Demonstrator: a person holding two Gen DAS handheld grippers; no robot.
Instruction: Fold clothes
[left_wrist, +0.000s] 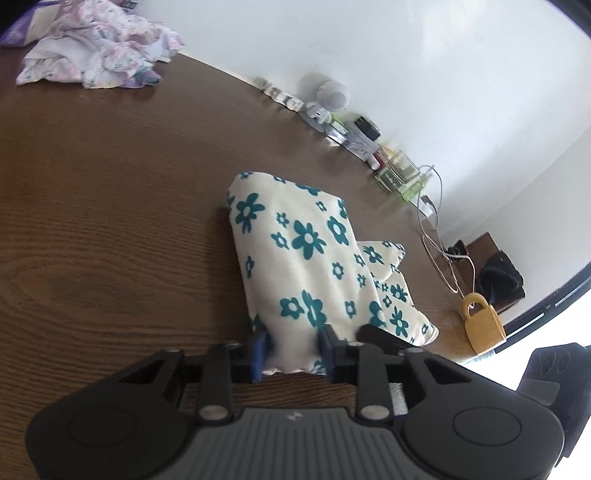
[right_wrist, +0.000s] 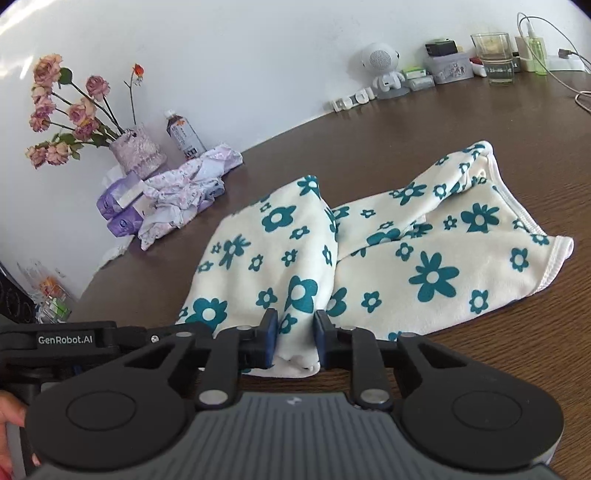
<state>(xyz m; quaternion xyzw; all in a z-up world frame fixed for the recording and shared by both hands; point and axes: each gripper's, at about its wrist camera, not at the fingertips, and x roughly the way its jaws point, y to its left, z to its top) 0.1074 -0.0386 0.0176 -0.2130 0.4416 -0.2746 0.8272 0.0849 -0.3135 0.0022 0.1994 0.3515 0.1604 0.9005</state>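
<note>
The left gripper (left_wrist: 293, 350) has its jaws pinched on the flowery cloth (left_wrist: 299, 258) — low by the bench. The right gripper (right_wrist: 295, 341) pinches it too — a hand (right_wrist: 9, 421) shows at the edge.

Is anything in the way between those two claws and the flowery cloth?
Nothing visible: the left gripper and the right gripper each already have an edge of the flowered cloth between their fingers, on the bare wooden table.

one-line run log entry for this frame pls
task: fold clothes | left gripper: shut on floral cloth near edge | right gripper: shut on same cloth | cloth: partly folded on table | crumpled pastel garment: untouched
</note>
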